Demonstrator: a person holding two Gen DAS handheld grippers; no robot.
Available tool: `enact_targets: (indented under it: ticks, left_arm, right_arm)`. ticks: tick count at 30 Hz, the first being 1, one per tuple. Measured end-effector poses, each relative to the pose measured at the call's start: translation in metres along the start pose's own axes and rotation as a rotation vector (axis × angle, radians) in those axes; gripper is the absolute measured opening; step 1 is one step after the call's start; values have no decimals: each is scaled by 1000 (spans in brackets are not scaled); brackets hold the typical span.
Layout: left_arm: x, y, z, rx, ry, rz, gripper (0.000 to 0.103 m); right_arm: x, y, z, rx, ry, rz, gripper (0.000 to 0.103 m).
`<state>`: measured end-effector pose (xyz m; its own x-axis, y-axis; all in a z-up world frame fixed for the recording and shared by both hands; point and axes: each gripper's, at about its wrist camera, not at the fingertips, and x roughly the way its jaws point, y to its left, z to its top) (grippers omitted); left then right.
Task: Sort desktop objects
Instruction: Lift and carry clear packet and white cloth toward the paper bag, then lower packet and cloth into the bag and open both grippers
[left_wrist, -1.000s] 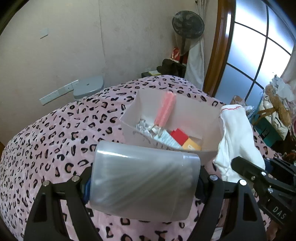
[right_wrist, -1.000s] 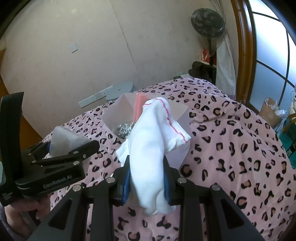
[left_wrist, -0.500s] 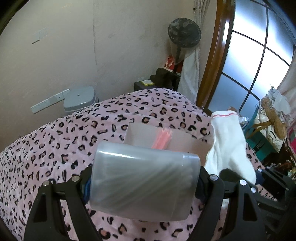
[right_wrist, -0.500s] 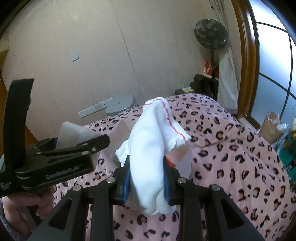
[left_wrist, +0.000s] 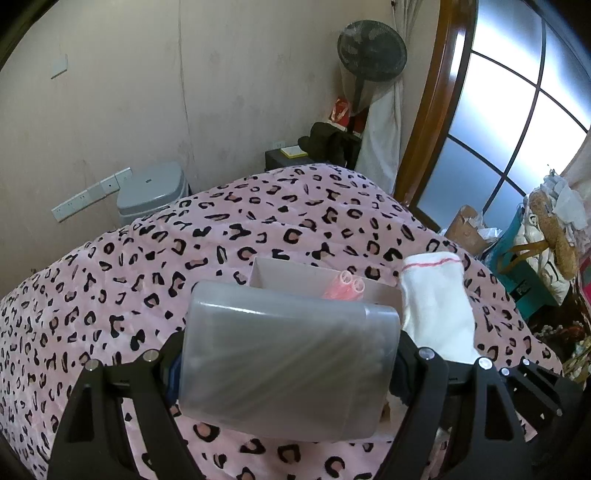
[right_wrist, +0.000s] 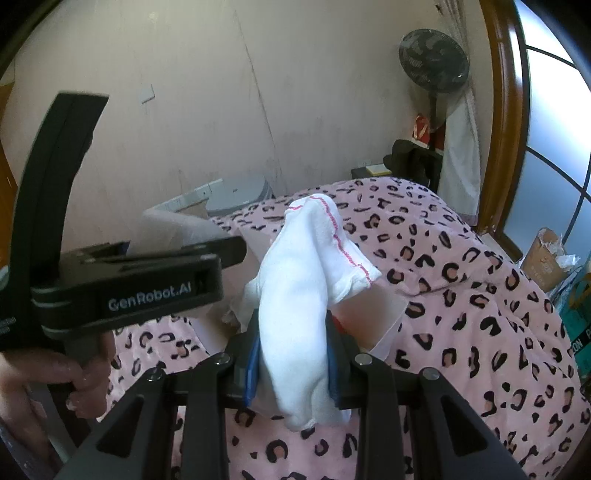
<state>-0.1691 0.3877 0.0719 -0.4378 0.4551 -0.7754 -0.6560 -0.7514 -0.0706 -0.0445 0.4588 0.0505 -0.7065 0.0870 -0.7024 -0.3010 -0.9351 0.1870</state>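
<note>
Container (left_wrist: 288, 373): frosted, translucent plastic, smooth, dull sheen. Cloth (right_wrist: 306, 295): soft white knit, pink stitched hem. Blanket (left_wrist: 258, 218): plush pink fleece, matt, black leopard print. Box (left_wrist: 295, 275): matt white, thin-walled; card or plastic, cannot tell. Window frame (left_wrist: 424, 110): glossy varnished wood.

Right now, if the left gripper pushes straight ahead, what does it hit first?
Probably the white box on the bedspread, just beyond the frosted container that the left gripper holds; depth is uncertain.

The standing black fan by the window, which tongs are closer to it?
Right, probably. The right tongs, shut on the white cloth, sit on the window side. The left tongs, holding the frosted plastic container, are further from the fan.
</note>
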Motion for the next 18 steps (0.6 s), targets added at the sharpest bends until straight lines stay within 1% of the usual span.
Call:
enact_targets:
  ticks: [4,11,18]
  left_arm:
    - [11,-3,-6,20,18,1,83]
    - [27,-7,-14,43,38,10,83]
    - [32,-16,-13,101,17,37,83]
  right_arm:
    - [12,0,-4,0,28,0,29]
    - [24,-1,-8,-4,53,-7,29]
    - [35,-3,-12,-4,76,-13,29]
